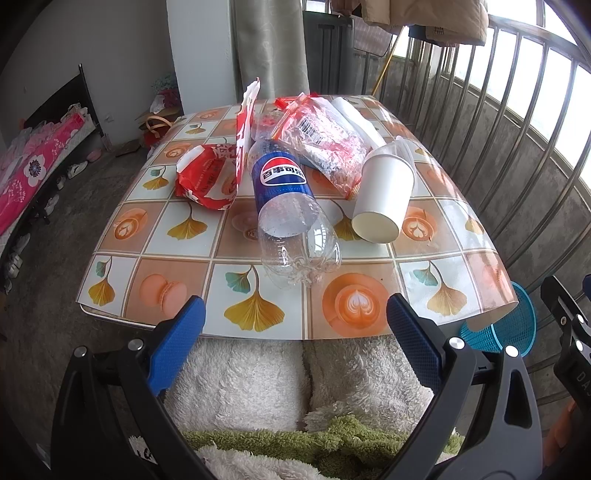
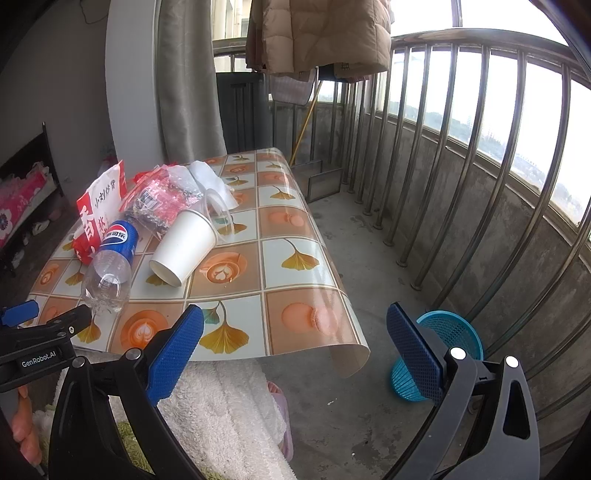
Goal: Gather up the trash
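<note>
Trash lies on a table with a patterned cloth [image 1: 110, 280] [image 2: 295, 258]. An empty Pepsi bottle [image 1: 288, 206] [image 2: 112, 258] lies on its side, base toward me. A white paper cup [image 1: 384, 192] [image 2: 183, 245] lies tipped beside it, with a clear plastic cup [image 2: 219, 214] at its mouth. Behind them are red snack bags [image 1: 210, 177] [image 2: 98, 210] and a clear printed bag [image 1: 325, 140] [image 2: 162, 199]. My left gripper [image 1: 295, 314] is open at the table's near edge, empty. My right gripper [image 2: 295, 325] is open off the table's right corner, empty. A blue mesh basket [image 2: 439, 354] [image 1: 509, 325] stands on the floor.
A metal railing [image 2: 443, 155] runs along the right. Clothes [image 2: 321, 33] hang above the table's far end. White fluffy fabric on a person's legs [image 1: 258, 380] sits below the table edge. A bed with pink bedding [image 1: 33, 173] is at the left. Bare concrete floor [image 2: 351, 236] lies between table and railing.
</note>
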Available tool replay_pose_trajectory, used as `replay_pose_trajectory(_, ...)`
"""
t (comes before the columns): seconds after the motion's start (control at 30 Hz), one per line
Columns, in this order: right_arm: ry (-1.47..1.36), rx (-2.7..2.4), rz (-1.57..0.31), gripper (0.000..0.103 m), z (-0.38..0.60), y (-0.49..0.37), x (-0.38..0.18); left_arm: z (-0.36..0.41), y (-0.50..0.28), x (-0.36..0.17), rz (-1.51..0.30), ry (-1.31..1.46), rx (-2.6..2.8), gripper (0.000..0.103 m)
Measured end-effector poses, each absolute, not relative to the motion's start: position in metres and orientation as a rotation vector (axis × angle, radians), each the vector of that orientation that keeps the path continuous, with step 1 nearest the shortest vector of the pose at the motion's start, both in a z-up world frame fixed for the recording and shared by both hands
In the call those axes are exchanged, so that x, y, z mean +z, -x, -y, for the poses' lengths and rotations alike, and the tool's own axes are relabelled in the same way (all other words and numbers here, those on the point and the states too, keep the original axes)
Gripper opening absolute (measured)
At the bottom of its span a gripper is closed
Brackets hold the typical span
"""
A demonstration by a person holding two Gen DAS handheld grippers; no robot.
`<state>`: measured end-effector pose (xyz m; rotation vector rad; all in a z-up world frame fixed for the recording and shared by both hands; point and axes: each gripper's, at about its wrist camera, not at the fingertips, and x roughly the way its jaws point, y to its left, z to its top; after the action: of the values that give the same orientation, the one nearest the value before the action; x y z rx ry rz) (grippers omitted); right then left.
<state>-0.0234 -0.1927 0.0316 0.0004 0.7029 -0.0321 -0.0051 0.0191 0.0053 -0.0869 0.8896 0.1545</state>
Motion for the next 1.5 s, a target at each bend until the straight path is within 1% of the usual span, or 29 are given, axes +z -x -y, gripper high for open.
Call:
replay_pose_trajectory(1.13, -0.020, -0.036, -0.712, 0.097, 0.195, 0.023, 0.027, -0.028, 0.009, 0.003, -0.892, 0.087, 0.149, 0.094)
replay_pose_trajectory(1.3, -0.131, 0.012, -0.727, 0.097, 0.204, 0.008, 0.028, -0.044, 0.002, 0.013, -0.822, 0.082, 0.195, 0.094)
replay_pose_trajectory(1.5, -0.426, 0.220, -0.814, 0.097, 0.207, -0.038, 0.023, -0.083, -0.011, 0.021, -0.774, 0.083, 0.212, 0.094)
